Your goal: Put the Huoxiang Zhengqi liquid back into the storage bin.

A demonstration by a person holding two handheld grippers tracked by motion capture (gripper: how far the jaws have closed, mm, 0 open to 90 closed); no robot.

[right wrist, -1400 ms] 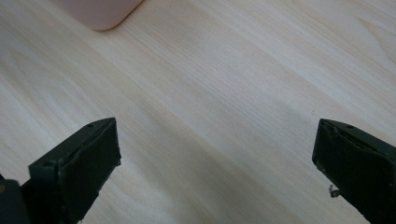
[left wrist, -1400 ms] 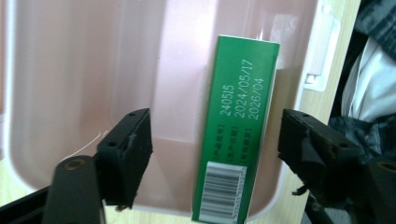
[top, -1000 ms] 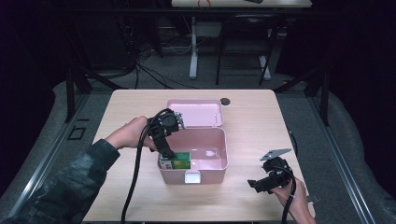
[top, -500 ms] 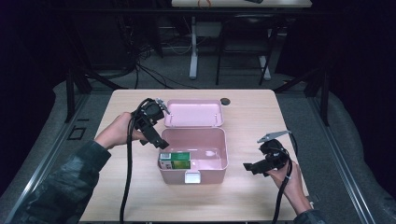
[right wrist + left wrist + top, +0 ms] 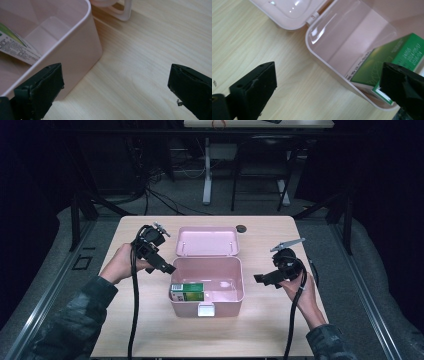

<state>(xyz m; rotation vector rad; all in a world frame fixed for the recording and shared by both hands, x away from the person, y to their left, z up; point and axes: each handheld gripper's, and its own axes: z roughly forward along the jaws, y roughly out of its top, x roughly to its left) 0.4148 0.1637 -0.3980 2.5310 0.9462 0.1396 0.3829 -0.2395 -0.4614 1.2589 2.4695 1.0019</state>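
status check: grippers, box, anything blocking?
Left gripper open, empty, beside the pink box. Right gripper open, empty, right of it. Green carton inside, lid open. Nothing in the way.

Box (image 5: pixel 235 292) at frame centre: pale pink all over, glossy, lid (image 5: pixel 207 241) same pink lying open behind it, white latch tab (image 5: pixel 205 309) on the front wall. Carton (image 5: pixel 187 292) in the box's lower-left corner: green with a faint leaf pattern, white side panel with small black print, white lettering on the green face. Bench (image 5: pixel 260 335): light wood, fine straight grain. Left claw (image 5: pixel 169 268) and right claw (image 5: pixel 260 279): matte black, black cables. Small round object (image 5: pixel 242 228) at the bench's upper edge: dark, near black. Sleeves at lower left (image 5: pixel 70 322) and lower right: dark green-grey camouflage. Floor (image 5: pixel 190 202): grey.
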